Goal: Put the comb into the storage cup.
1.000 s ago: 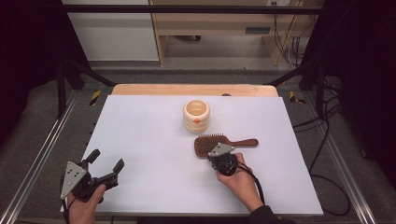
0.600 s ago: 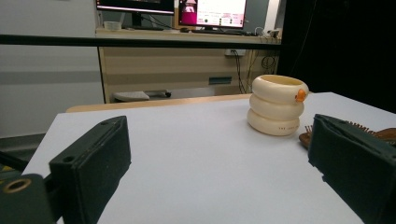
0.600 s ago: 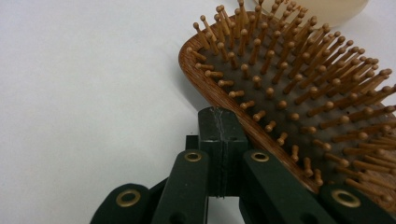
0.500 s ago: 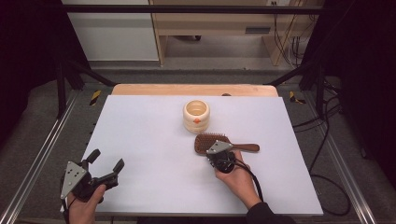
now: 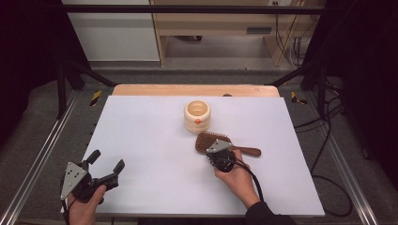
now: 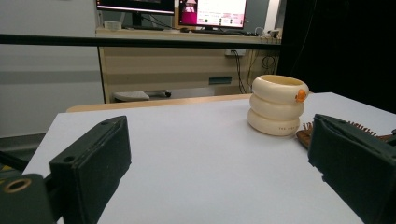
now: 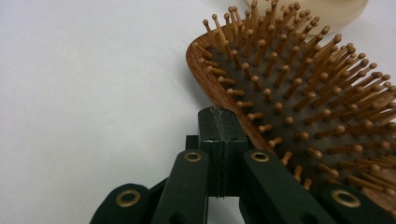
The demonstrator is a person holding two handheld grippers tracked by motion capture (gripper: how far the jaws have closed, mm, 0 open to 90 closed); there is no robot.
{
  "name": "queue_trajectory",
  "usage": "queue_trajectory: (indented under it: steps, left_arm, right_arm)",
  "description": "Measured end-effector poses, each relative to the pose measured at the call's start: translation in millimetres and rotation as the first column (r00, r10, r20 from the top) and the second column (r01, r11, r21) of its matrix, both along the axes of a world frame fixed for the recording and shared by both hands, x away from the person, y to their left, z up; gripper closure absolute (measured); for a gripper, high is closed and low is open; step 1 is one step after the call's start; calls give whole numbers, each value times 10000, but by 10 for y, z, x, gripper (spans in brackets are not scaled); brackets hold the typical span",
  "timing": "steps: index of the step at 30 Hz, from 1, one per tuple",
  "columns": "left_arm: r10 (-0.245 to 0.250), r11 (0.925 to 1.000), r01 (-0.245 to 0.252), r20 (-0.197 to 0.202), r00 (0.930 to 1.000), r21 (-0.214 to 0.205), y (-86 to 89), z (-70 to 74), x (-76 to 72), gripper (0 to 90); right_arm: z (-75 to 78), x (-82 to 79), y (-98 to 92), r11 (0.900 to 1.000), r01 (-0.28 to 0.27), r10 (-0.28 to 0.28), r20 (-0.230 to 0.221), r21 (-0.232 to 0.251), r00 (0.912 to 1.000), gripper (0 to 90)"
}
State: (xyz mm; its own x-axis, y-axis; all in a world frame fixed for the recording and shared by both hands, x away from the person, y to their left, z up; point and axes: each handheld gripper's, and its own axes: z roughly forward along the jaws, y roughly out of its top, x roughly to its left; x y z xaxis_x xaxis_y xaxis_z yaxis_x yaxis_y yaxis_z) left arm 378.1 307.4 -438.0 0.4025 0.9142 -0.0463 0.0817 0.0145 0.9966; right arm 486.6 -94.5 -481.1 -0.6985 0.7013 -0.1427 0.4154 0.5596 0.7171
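Start at the lower left of the high view: your left gripper (image 5: 108, 160) sits by the near edge of the white table (image 5: 150, 136), and it has not shifted over the last second. Its jaws are spread wide with nothing between them; in the left gripper view (image 6: 219, 172) they frame bare tabletop.

Moving right, the cream ringed pot (image 5: 197, 117) stands upright at the centre of the frame, untouched. Just below and right of it lies the hairbrush (image 5: 206, 139), bristles up, handle pointing to the right.

Your right gripper (image 5: 213, 149) is at the brush head's near edge, almost exactly where it was a second ago. Its jaws are clenched tight on each other, and the right gripper view (image 7: 222, 126) shows them with no wood between them, their tip up against the hairbrush (image 7: 289, 84) rim. So I judge that the brush is not yet gripped; you would need to spread the jaws before taking it.

Hard to read: from above, the grey plate and your hand cover the right fingertips, so contact with the rim cannot be confirmed there. In the left gripper view the brush (image 6: 306, 133) is mostly behind the right-hand jaw.
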Motion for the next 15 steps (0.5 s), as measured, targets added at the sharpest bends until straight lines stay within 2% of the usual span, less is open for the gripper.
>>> queue_trajectory:
  steps: [15]
  left_arm:
    - [3, 10000, -3, 4, 10000, 0, 3, 0, 2, 60]
  right_arm:
    - [-5, 18, 15, 9999, 122, -122, 3, 75, 9999, 900]
